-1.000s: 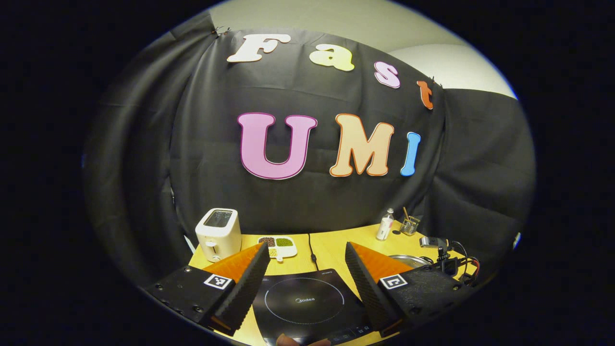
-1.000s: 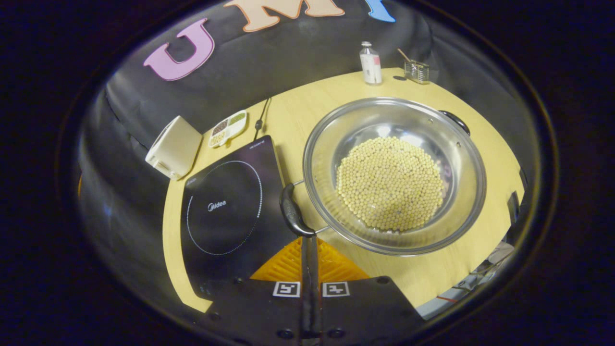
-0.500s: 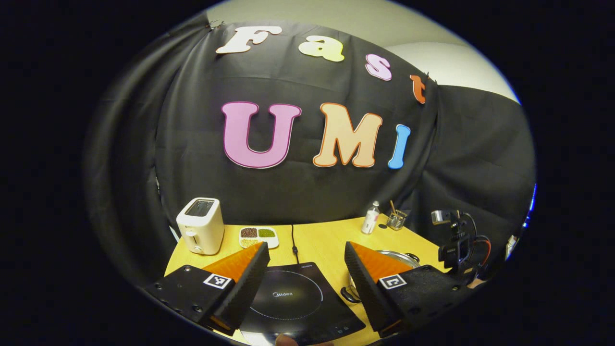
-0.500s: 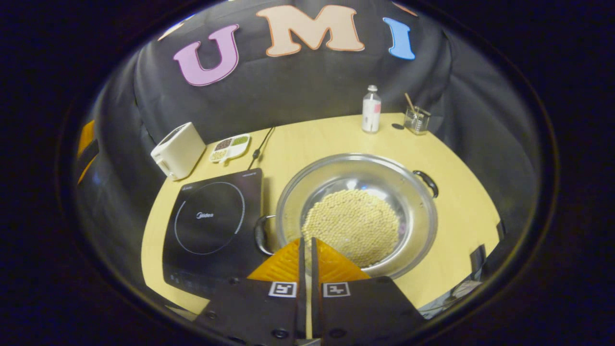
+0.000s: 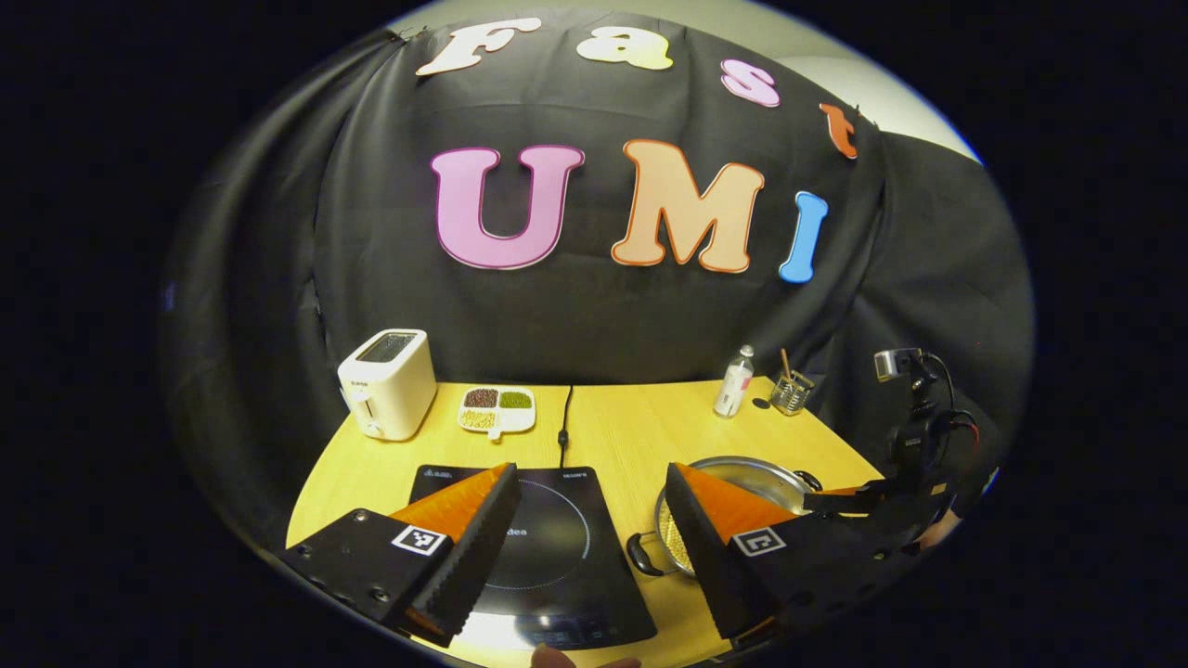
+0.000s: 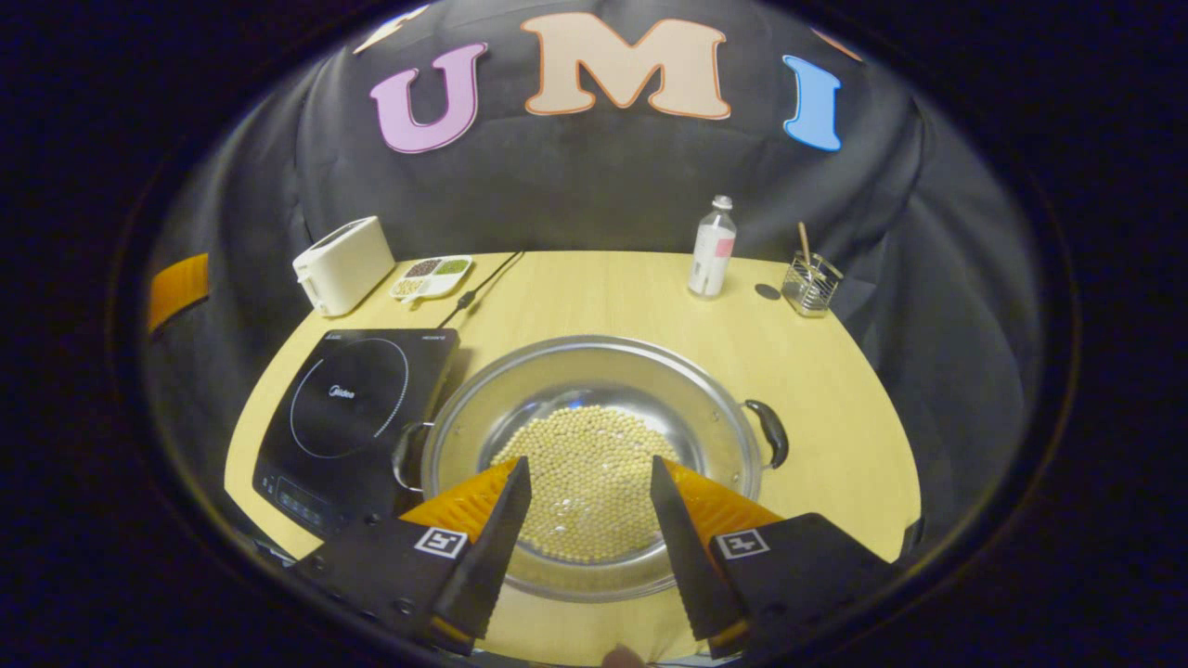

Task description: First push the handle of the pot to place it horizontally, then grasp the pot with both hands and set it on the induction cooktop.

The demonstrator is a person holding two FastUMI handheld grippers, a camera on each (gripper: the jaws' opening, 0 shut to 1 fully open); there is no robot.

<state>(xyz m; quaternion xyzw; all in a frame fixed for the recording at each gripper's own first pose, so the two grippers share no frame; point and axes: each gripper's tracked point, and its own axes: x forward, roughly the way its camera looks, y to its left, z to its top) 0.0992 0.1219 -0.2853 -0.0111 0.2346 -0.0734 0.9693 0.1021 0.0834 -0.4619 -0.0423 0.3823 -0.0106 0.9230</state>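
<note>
The pot point(image 6: 594, 436) sits on the table point(image 6: 835, 371) directly ahead of the right gripper point(image 6: 589, 482), whose jaws stand apart over the pot's near rim with nothing between them but the view down onto pale beans point(image 6: 585, 464) heaped in the bottom. The nearest stretch of the rim is hidden behind both of its fingers. One dark side handle point(image 6: 772, 431) juts out beyond the right-hand jaw; the other handle point(image 6: 406, 456) lies beyond the left-hand jaw, just beside the induction cooktop point(image 6: 353, 408), though whether it touches the cooktop's edge is hard to tell.

In the left gripper view the pot point(image 5: 742, 473) lies off past the right-hand jaw, mostly covered by that finger, with one handle point(image 5: 643, 554) showing in the gap. The left gripper point(image 5: 589, 520) has its jaws apart and empty, framing the cooktop point(image 5: 557, 547), whose left part is hidden behind the left-hand finger. The right gripper point(image 5: 868, 501) appears farther off beyond the pot; its jaws are too small and dark there to make out.

Well ahead of both pairs of jaws, near the booth's wall, stand a toaster point(image 6: 342, 264), a divided dish point(image 6: 432, 276), a bottle point(image 6: 712, 246) and a glass holder point(image 6: 809, 283). A cord point(image 5: 563, 429) runs from the cooktop toward the wall.
</note>
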